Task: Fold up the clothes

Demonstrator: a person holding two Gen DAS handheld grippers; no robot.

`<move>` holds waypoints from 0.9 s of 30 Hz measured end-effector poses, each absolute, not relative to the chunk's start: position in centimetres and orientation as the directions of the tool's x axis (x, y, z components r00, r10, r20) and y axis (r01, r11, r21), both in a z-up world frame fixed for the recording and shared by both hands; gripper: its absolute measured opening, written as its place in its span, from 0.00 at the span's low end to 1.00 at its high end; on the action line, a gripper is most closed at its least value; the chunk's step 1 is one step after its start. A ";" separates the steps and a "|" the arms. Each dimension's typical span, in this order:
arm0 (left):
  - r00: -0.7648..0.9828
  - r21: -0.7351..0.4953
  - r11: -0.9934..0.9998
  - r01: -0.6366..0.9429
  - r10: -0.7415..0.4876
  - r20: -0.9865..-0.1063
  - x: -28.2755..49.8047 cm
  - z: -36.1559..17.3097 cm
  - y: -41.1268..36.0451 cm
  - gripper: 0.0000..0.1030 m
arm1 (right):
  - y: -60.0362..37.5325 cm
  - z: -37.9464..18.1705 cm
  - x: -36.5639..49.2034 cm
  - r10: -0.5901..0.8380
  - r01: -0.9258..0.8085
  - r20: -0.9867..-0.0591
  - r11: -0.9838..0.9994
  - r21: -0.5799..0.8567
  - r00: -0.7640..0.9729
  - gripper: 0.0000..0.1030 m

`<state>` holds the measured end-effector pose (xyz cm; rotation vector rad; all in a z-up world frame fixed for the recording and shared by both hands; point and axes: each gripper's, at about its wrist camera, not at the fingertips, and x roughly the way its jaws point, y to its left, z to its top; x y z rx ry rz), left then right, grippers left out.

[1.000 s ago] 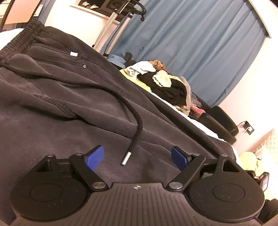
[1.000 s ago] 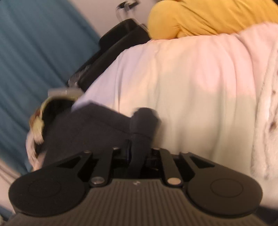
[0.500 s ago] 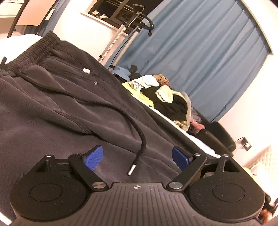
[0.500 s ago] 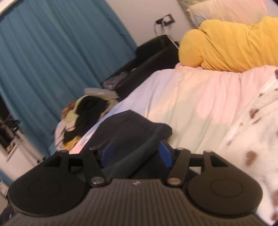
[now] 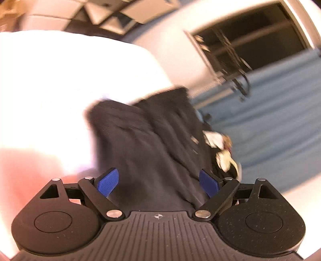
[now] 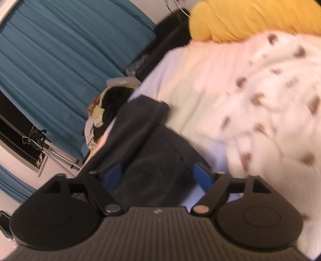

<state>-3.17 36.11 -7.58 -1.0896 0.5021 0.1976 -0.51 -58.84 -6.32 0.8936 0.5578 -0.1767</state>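
**Dark trousers laid out on bed, both grippers spread wide above them**

Bedroom, blue curtain (image 6: 60,66) at the back, pale bed sheet (image 6: 186,80) underneath, a spotted fleece blanket (image 6: 270,96) bunched at 2 o'clock in the right wrist view and a yellow pillow (image 6: 250,18) beyond at 1 o'clock. Spread across the sheet: dark trousers (image 5: 152,144), blurred, long axis running from 6 o'clock under the left gripper (image 5: 158,183) up toward 12 o'clock, far end stopping short of the white bedding (image 5: 60,90) at 10 o'clock. Left blue pads (image 5: 108,182) well apart, nothing pinched between them, cloth passing below the gap. Same garment seen from the right gripper (image 6: 156,177): a doubled-over end (image 6: 148,112) at 12 o'clock, fabric stretching back toward 6 o'clock between the spread fingers; jaws wide, no grip apparent. Heap of unsorted clothes (image 6: 106,108) at 10 o'clock near the curtain, well apart from the trousers; a garment steamer stand (image 6: 58,154) at 8 o'clock.

Judged from this: fold begun at the right end, both grippers roughly equally near the cloth. Next grasp likely along the trousers' length. Contact with fabric impossible to confirm through the blur.
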 end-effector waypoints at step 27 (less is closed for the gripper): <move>0.852 -0.802 0.431 -0.412 -0.129 -0.507 5.2 -8.4 36.0 0.06 | -58.4 -7.5 3.1 0.016 0.472 -0.572 0.547 0.691 0.820 0.04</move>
